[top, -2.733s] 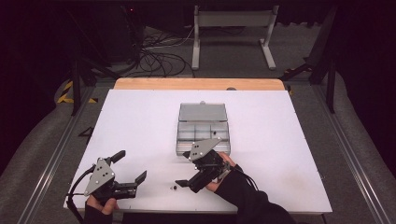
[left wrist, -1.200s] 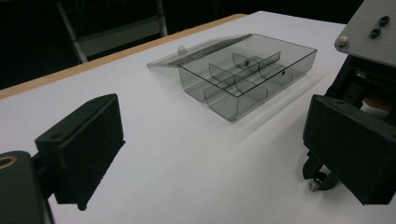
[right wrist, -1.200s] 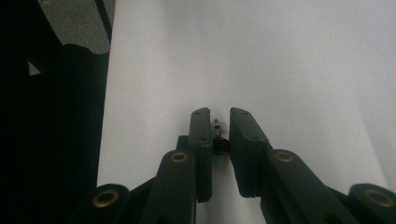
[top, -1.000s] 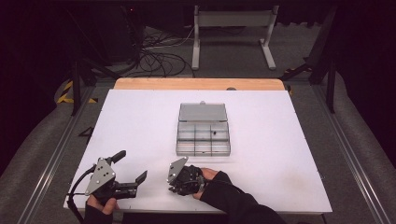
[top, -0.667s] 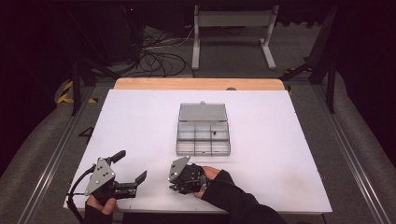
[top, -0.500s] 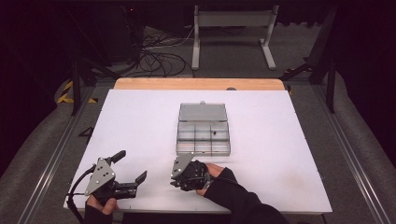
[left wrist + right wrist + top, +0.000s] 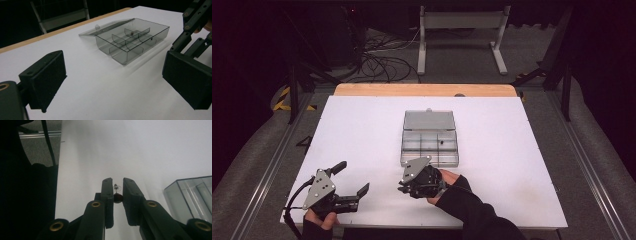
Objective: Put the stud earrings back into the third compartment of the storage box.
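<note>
- dark red bead with a thin wire loop, clamped between the pads of the right gripper, just above the white bench, near the front edge.
- probably tiny, light, hard and round; likely to roll or pop out if squeezed off-centre; best pinched across its middle.
- left gripper resting with jaws wide apart, empty.
- clear compartment box open just beyond, one small dark piece already inside.

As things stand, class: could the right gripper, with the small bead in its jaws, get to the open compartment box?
Probably yes: the right gripper holds the bead just short of the box, lid folded back, bare table between.
</note>
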`<state>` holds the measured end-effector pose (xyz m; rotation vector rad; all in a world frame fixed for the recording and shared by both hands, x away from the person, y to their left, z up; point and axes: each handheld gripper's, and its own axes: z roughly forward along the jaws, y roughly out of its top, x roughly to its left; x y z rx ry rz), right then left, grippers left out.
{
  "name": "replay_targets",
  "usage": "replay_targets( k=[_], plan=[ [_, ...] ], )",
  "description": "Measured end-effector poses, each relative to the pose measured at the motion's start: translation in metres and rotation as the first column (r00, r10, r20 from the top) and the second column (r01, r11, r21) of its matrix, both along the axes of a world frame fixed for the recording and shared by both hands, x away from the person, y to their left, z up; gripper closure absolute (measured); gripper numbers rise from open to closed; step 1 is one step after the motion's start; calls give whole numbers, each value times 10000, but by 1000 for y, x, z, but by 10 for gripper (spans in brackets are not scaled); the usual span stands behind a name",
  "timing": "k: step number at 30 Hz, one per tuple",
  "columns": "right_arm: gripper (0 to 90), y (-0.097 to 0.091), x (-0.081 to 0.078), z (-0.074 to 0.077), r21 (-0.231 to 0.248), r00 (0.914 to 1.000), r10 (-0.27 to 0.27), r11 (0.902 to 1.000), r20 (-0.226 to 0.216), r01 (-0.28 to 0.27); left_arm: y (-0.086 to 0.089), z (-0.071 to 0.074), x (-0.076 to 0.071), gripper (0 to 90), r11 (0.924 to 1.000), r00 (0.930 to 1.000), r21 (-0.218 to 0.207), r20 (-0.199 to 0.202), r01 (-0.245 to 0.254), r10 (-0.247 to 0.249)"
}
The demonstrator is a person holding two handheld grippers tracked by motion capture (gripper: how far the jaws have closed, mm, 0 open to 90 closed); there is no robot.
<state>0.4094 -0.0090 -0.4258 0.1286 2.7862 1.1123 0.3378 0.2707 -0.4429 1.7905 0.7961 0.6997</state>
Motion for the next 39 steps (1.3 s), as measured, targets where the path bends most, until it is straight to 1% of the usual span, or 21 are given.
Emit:
replay_targets(
  k=[4,10,13,16,19,23,27,29,32,35,38,39],
  plan=[
    [797,-4,1,4,158,9998,-189,9997,2,189,0,0,0,56,10000,10000,5,-3,3,-3],
    [797,-9,3,10,276,9996,-242,9993,136,238,0,0,0,56,10000,10000,9,-3,-1,1],
    [797,-11,3,11,352,9992,-372,9987,160,366,0,0,0,56,10000,10000,4,-9,-4,4],
    [797,-12,5,13,309,9990,-382,9988,252,374,0,0,0,56,10000,10000,5,-2,-6,6],
    [797,-15,8,16,287,9982,-501,9984,339,491,0,0,0,56,10000,10000,1,-8,-17,17],
    [797,-19,13,22,131,9960,-751,9971,477,746,0,0,0,56,10000,10000,4,5,-21,21],
    [797,-24,19,31,26,9927,-1016,9948,642,1017,0,0,0,56,10000,10000,-10,0,-25,25],
    [797,-27,24,34,-99,9907,-1158,9931,715,1168,0,0,0,56,10000,10000,0,2,-24,24],
    [797,-31,30,39,-164,9876,-1380,9901,754,1396,1,0,1,56,10000,10000,22,6,-7,7],
    [797,-35,36,43,-236,9835,-1618,9861,806,1642,0,0,1,56,10000,10000,2,-19,-21,21],
    [797,-39,44,45,-307,9799,-1851,9817,746,1878,0,0,1,56,10000,10000,9,-12,-28,28],
    [797,-41,46,45,-309,9770,-1986,9790,772,2014,0,0,1,56,10000,10000,28,-14,-21,21]
  ],
)
